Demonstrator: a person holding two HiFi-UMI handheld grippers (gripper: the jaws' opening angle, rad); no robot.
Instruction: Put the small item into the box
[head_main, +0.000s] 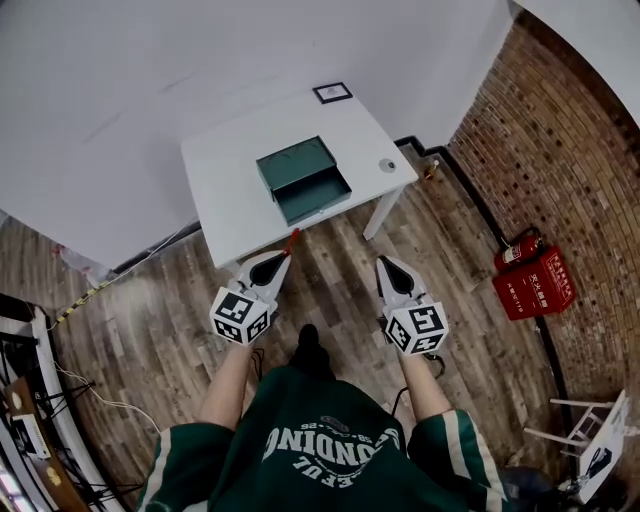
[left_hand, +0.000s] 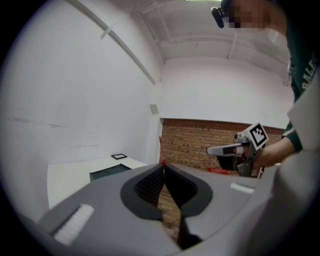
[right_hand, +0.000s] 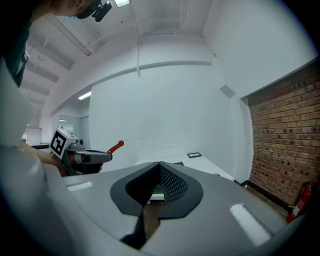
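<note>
A dark green box (head_main: 303, 178) lies open on the white table (head_main: 225, 200), its lower tray pulled toward me. My left gripper (head_main: 285, 256) hovers over the floor just short of the table's front edge, shut on a thin red item (head_main: 292, 240) that sticks out past its tips. The red item (left_hand: 161, 149) stands up from the closed jaws in the left gripper view, with the box (left_hand: 110, 172) beyond. My right gripper (head_main: 383, 263) is level with the left, further right, shut and holding nothing. In the right gripper view the left gripper (right_hand: 107, 156) carries the red item (right_hand: 116, 146).
A small grey round disc (head_main: 387, 165) lies near the table's right edge. A framed black marker (head_main: 332, 92) sits at the table's back edge. A red fire extinguisher (head_main: 520, 247) and a red case (head_main: 540, 283) stand by the brick wall at right. Wooden floor lies between me and the table.
</note>
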